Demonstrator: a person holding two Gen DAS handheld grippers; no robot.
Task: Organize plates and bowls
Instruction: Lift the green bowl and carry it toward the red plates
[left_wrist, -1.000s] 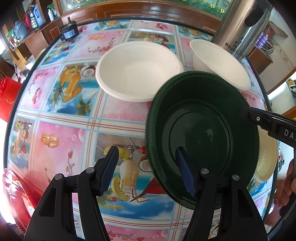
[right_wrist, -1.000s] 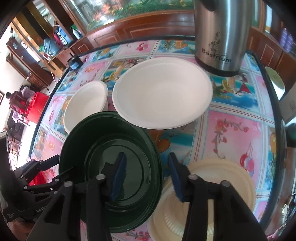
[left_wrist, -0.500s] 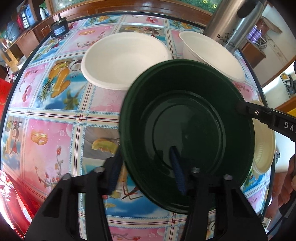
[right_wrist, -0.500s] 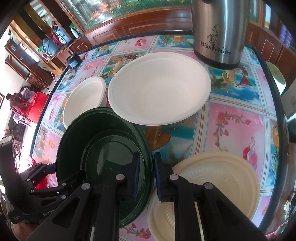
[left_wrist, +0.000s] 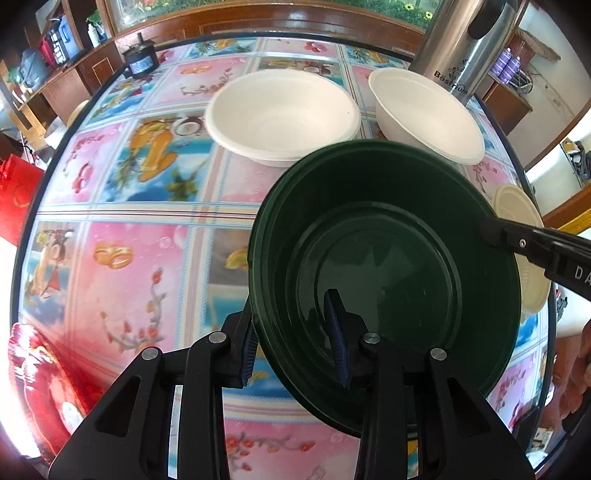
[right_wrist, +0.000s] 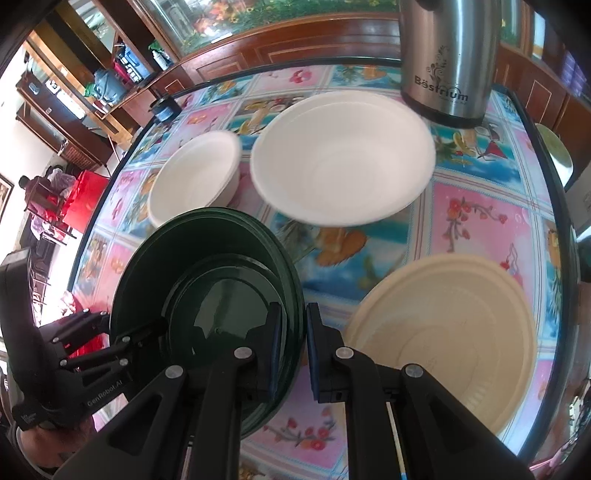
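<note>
Left wrist view only: a dark object (left_wrist: 138, 62) at the table's far left edge, a red cloth (left_wrist: 44, 373) at the near left, and the right gripper's finger reaching in from the right over the green bowl's rim.
Right wrist view only: the full face of the cream plate (right_wrist: 447, 336), the left gripper (right_wrist: 122, 339) seen from the side with a hand below it, and a green rim nested inside the green bowl.
Green bowl: dark green bowl (left_wrist: 384, 273), tilted above the table (left_wrist: 129, 258) with its far rim overlapping the two white bowls in the picture; the cream plate sits just beside it on the right.
White bowls: the left white bowl (left_wrist: 282, 114) and the right white bowl (left_wrist: 424, 114) stand side by side on the table; the steel jug (right_wrist: 447, 59) stands behind the right one.
Left gripper (left_wrist: 295, 350): pointing steeply down; its jaws have just been closing and straddle the bowl's near rim, one pad inside, one outside, grasping it.
Right gripper (right_wrist: 291, 347): also aimed steeply down, clenched on the opposite rim, one pad inside the bowl, one outside.
</note>
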